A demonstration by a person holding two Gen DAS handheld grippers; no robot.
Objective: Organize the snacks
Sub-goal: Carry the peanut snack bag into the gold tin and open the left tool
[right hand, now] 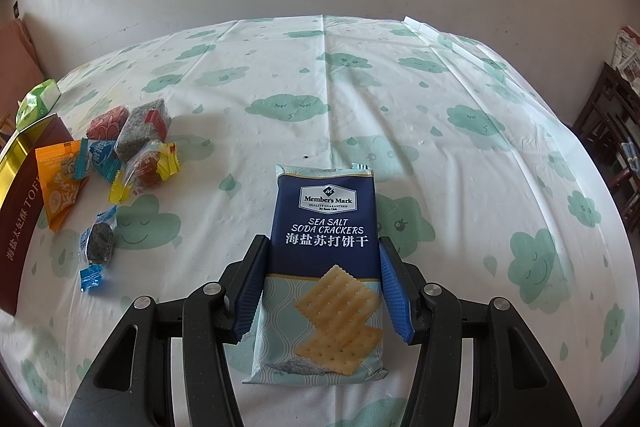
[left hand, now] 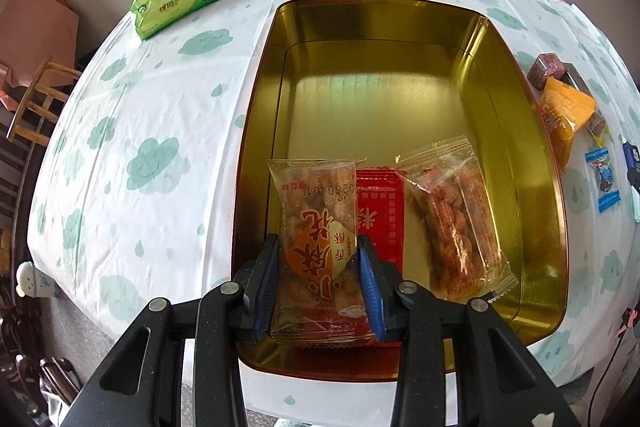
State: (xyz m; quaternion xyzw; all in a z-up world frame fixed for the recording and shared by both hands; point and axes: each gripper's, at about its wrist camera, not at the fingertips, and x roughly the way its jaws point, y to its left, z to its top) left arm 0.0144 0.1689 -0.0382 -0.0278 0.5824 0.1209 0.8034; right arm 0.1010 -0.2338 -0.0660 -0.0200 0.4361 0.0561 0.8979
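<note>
While the left tongs [left hand: 319,283] pinch a clear snack packet [left hand: 316,227] with an orange label over the gold tin [left hand: 532,163], the right tongs [right hand: 320,287] pinch a blue packet [right hand: 324,259] reading "Member's Mark, Sea Salt Soda Crackers" above the bench [right hand: 440,147]. Beside it, the tin's [right hand: 16,219] dark red side shows "TOF".

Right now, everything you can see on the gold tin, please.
The gold tin is a deep rectangular box with rounded corners, lid off, sitting flat on the cloud-print tablecloth. The inside looks like shiny gold metal; the outside, seen in the right wrist view, is dark red with pale lettering. Its far half is bare. Near its front lie a red packet and a clear peanut packet. The left gripper holds a third clear snack packet over its near end.
</note>
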